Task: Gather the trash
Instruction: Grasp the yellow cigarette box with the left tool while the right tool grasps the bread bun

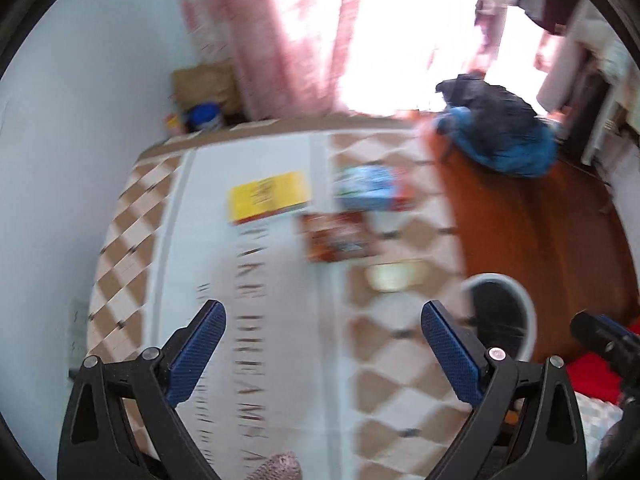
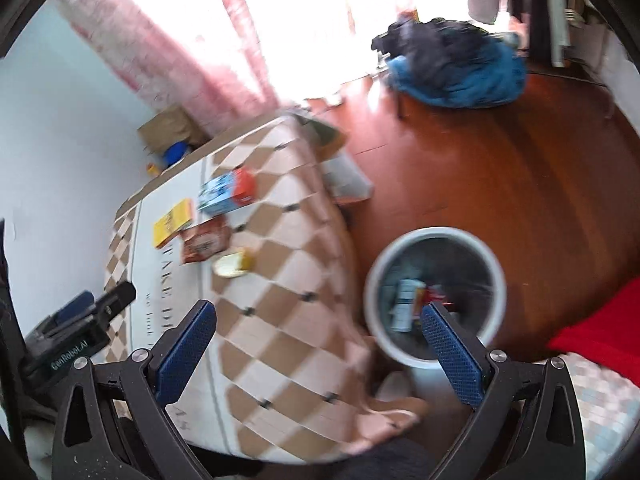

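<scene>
A yellow box (image 1: 267, 197), a blue and red box (image 1: 370, 188), a brown packet (image 1: 338, 237) and a pale round lid or cup (image 1: 394, 276) lie on the checked bed cover (image 1: 132, 216). They also show in the right wrist view: yellow box (image 2: 173, 222), blue and red box (image 2: 228, 193), brown packet (image 2: 204, 243), pale cup (image 2: 234, 265). A white bin (image 2: 434, 236) with packets inside stands on the wooden floor beside the bed; its rim also shows in the left wrist view (image 1: 528, 308). My left gripper (image 1: 322, 322) is open and empty above the bed. My right gripper (image 2: 318, 322) is open and empty between bed and bin.
A blue and black heap of clothes (image 2: 456, 66) lies on the wooden floor (image 2: 520, 168) near the bright window. A cardboard box (image 2: 170, 128) stands in the corner by the pink curtain (image 1: 276, 40). A red cloth (image 2: 600, 336) lies at the right. A foot in a sandal (image 2: 394, 412) is below.
</scene>
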### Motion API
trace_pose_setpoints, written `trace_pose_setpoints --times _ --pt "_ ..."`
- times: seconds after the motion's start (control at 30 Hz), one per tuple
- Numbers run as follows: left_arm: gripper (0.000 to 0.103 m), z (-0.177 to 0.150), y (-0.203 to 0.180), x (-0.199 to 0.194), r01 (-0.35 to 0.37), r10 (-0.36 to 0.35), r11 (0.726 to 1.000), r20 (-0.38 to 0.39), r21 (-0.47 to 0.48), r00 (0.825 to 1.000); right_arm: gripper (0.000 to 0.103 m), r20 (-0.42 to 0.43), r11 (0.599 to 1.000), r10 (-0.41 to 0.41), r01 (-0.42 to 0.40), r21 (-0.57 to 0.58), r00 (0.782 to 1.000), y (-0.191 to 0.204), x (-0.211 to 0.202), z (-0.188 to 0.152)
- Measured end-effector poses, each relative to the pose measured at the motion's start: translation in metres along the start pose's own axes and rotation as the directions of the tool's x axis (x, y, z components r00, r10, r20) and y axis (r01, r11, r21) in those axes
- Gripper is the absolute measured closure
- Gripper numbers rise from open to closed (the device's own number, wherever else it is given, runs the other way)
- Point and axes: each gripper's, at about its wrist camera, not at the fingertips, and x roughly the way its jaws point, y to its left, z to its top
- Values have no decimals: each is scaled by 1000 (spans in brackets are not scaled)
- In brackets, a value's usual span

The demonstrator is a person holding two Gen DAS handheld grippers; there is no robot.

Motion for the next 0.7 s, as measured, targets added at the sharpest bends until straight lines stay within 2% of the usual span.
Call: trace_pose_setpoints --times 0.03,0.1,0.23,0.3,0.37,0.43,0.5,0.53,0.6,0.67,0.7 --pt "3 -1 17 14 -26 26 1000 -20 -9 999 1 -19 1000 10 -10 0 1000 8 13 2" --pt "3 -4 34 32 -66 66 998 -42 0 997 19 -66 1000 13 -13 -10 998 28 46 7" --pt "3 -2 67 74 -163 167 985 -58 63 984 20 -126 1000 0 -4 -27 992 58 99 18" --pt "3 3 79 88 -178 184 980 -62 85 981 30 -149 1000 -12 9 -25 989 67 124 24" --pt "3 11 84 102 -200 209 971 -54 132 976 35 -168 1000 -20 18 -14 986 70 144 29" --pt "3 21 85 112 -206 217 962 -47 182 975 46 -184 999 -38 36 -15 982 75 161 32" --pt "3 31 82 123 -186 204 951 -49 246 978 62 -199 999 -32 30 -15 979 79 172 32" --pt "3 38 78 129 -176 199 939 -50 296 979 67 -200 999 -41 36 -28 979 81 175 34" --pt "3 50 73 139 -149 179 920 -50 363 983 88 -191 996 -73 60 -70 979 88 177 38" --pt "3 60 63 147 -128 165 875 -39 468 986 90 -186 995 -80 66 -78 979 90 175 47" --pt "3 65 57 151 -111 153 841 -35 529 988 90 -184 994 -86 72 -80 979 90 174 51"
